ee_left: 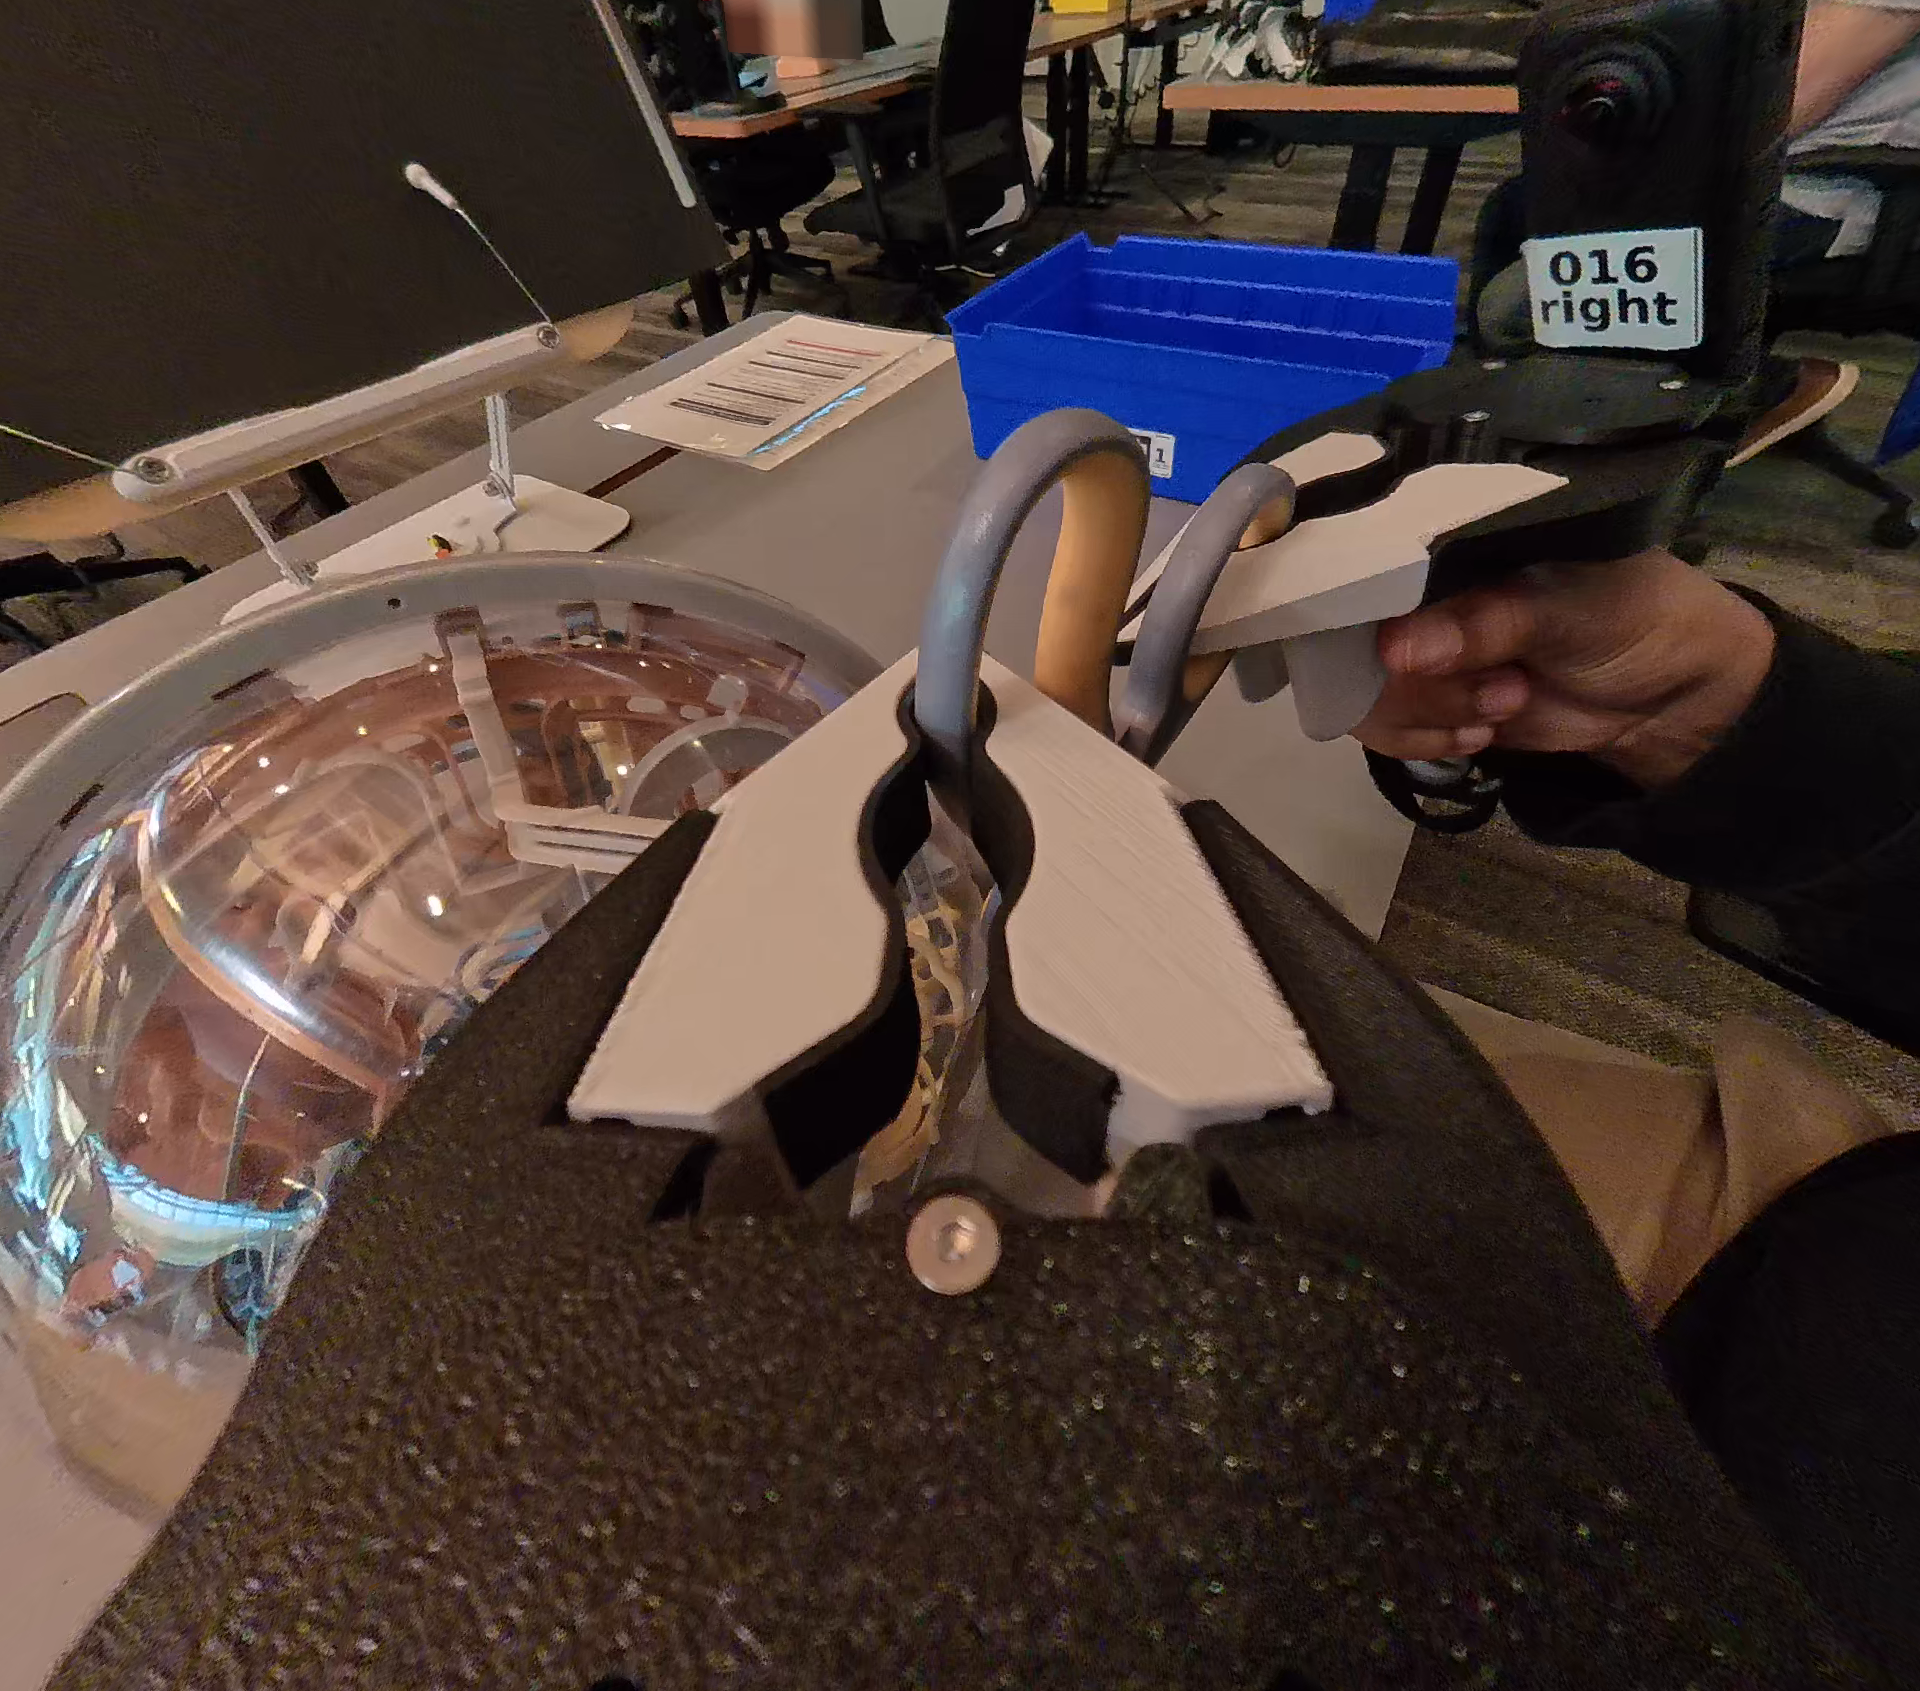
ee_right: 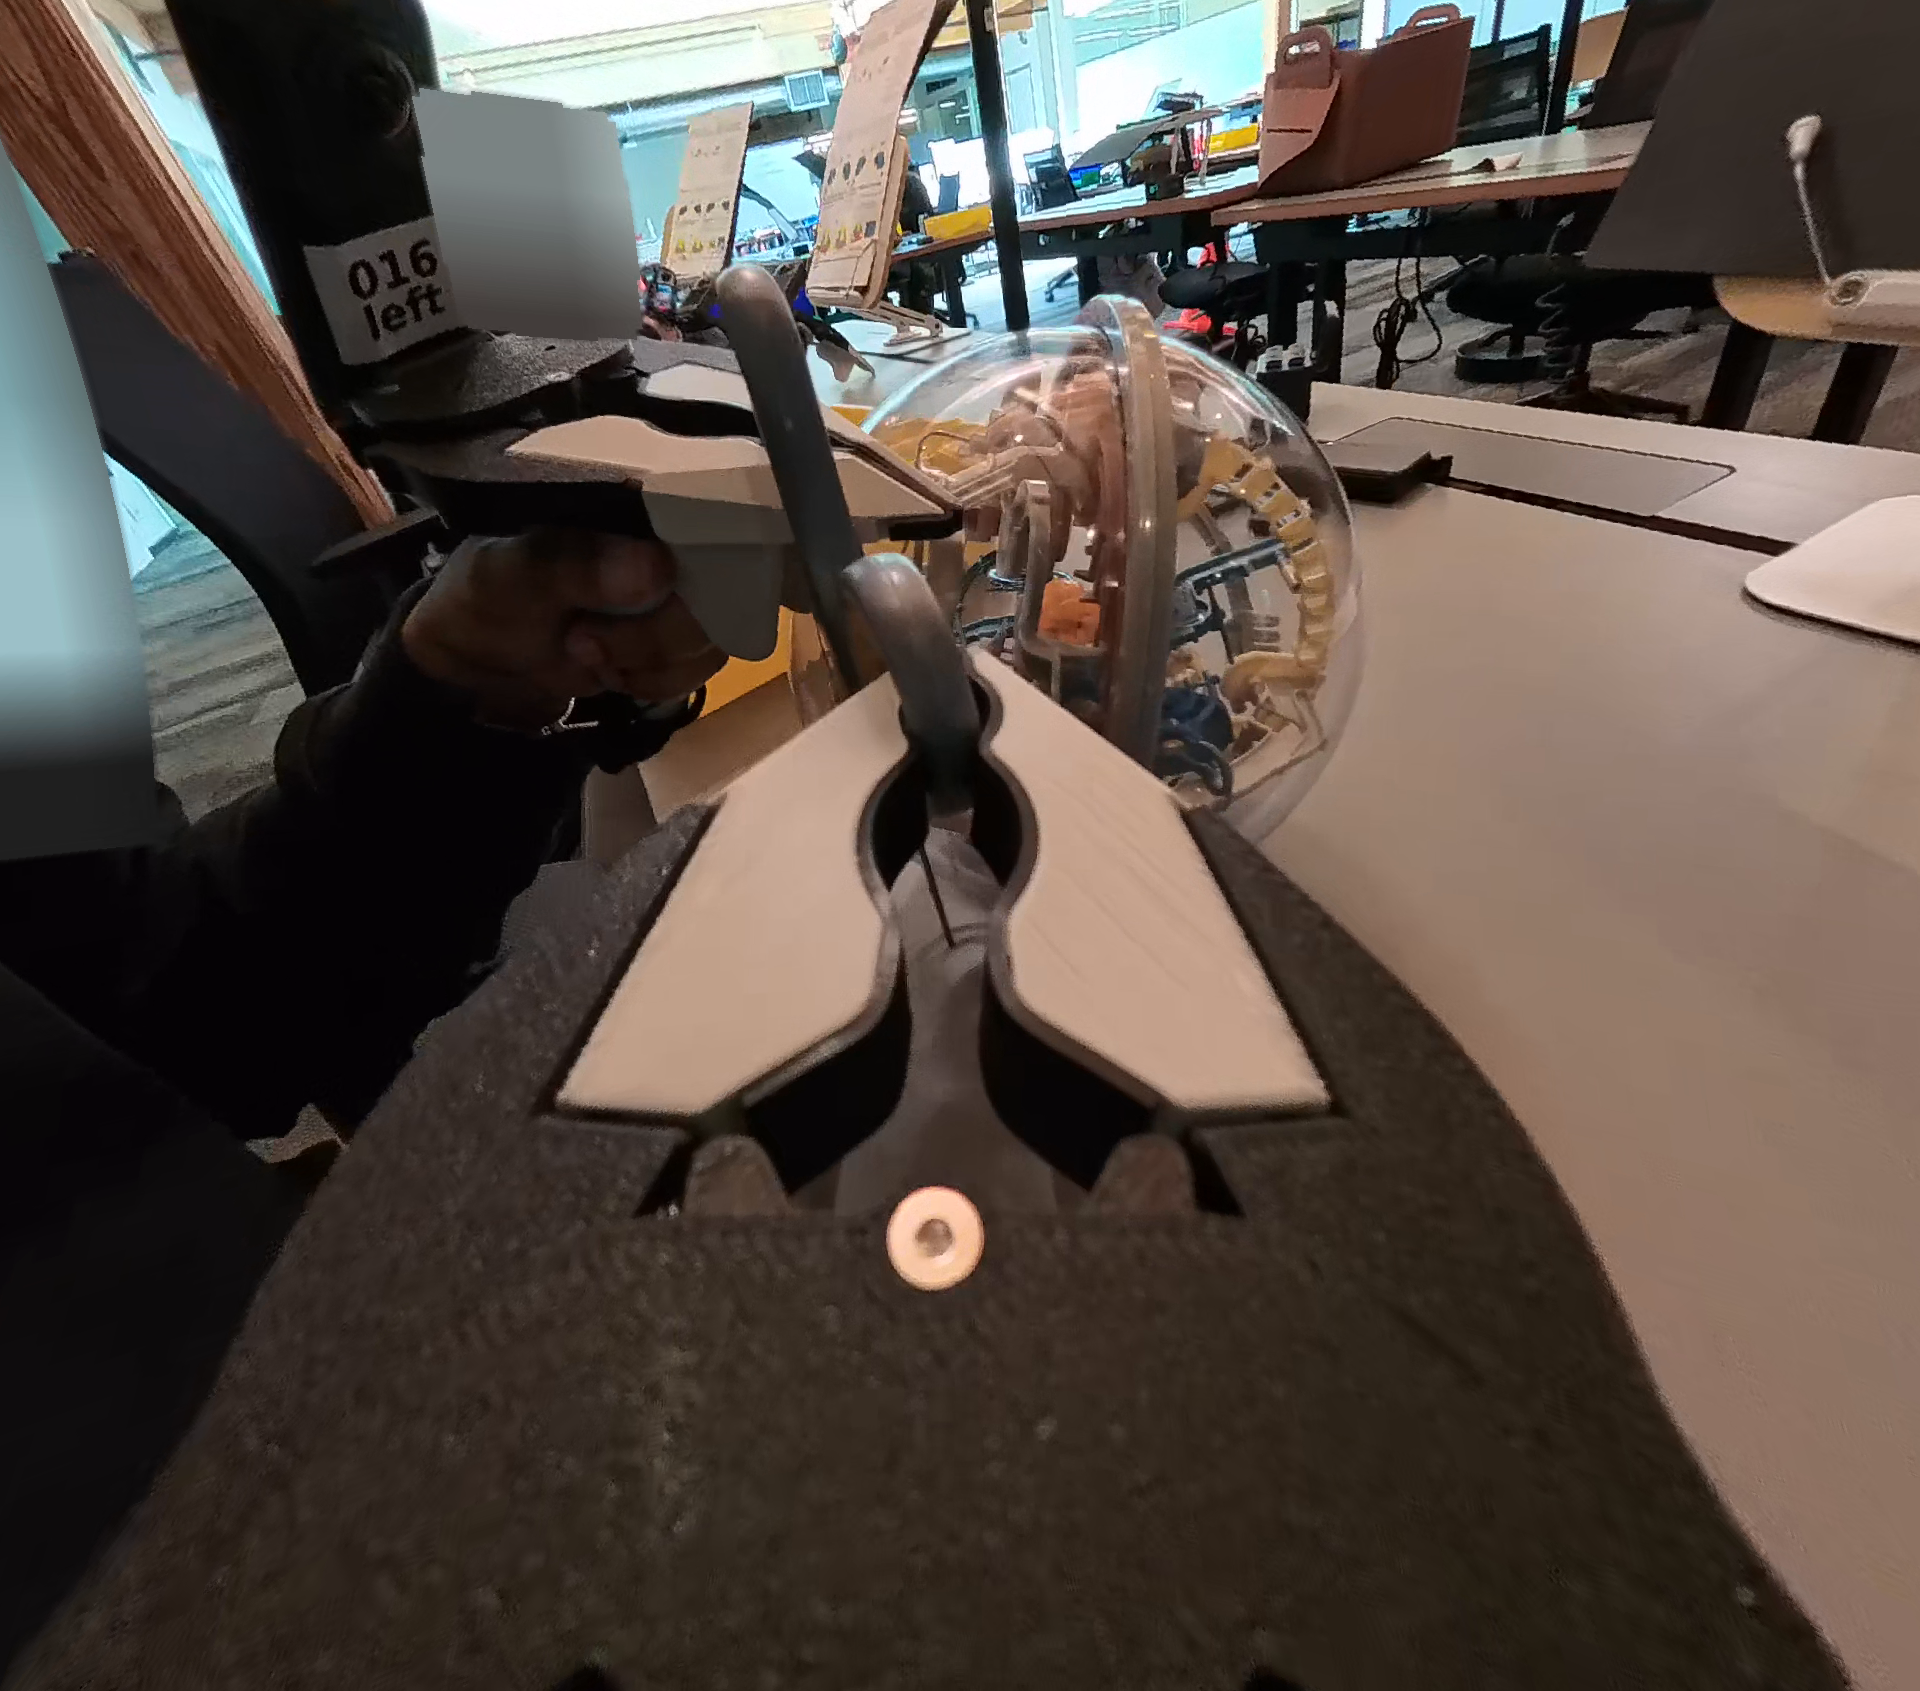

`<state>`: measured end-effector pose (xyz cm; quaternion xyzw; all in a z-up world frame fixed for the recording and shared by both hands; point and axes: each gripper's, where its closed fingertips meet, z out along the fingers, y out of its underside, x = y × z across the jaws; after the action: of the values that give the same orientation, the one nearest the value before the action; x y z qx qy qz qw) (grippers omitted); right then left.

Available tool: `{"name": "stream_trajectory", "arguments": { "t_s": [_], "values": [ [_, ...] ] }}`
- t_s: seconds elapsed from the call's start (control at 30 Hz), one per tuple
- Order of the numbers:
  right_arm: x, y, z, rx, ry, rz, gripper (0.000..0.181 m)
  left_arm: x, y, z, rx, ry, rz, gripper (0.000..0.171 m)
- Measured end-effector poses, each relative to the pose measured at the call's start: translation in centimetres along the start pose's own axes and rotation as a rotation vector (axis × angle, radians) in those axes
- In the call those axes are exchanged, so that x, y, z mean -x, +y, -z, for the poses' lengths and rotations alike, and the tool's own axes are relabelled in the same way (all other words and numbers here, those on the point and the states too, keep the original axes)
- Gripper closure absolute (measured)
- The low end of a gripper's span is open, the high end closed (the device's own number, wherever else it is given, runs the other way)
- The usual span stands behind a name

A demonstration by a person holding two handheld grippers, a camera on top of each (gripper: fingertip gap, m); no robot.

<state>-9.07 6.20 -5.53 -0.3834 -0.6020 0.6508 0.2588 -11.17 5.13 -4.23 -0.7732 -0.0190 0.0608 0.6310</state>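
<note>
A pair of scissors with grey handle loops [ee_left: 971, 540] stands handles-up between both grippers. My left gripper [ee_left: 951, 706] is shut on the large loop. My right gripper [ee_right: 940, 706] is shut on the small loop [ee_right: 904, 602]. In the left wrist view the right gripper [ee_left: 1216, 550] comes in from the right, held by a hand [ee_left: 1538, 665]. In the right wrist view the left gripper [ee_right: 862, 488] comes in from the left across the large loop [ee_right: 800, 457]. The blades are hidden below the fingers.
A clear ball with a maze inside [ee_left: 312, 810] sits on the grey table [ee_right: 1558, 810] close to the left gripper; it also shows in the right wrist view [ee_right: 1143, 550]. A blue bin [ee_left: 1205, 353], a bagged sheet [ee_left: 769, 384] and a white stand [ee_left: 364, 415] lie farther back. My left and right fingertips are right by each other.
</note>
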Motion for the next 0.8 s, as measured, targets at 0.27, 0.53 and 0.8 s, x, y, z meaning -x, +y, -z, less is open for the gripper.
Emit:
{"name": "stream_trajectory", "arguments": {
  "t_s": [0.27,0.53,0.8],
  "values": [
    [-0.4,-0.2,-0.5,-0.005,0.005,0.009,0.181,0.8,-0.2,0.2,-0.038,-0.06,-0.026,0.171],
    [0.3,-0.8,-0.6,0.007,0.018,0.071,0.181,1.9,-1.3,1.3,-0.064,-0.183,-0.144,0.164],
    [-0.6,-0.3,0.6,-0.011,0.009,0.031,0.181,0.8,-2.7,1.5,-0.109,-0.025,-0.006,0.156]
  ]
}}
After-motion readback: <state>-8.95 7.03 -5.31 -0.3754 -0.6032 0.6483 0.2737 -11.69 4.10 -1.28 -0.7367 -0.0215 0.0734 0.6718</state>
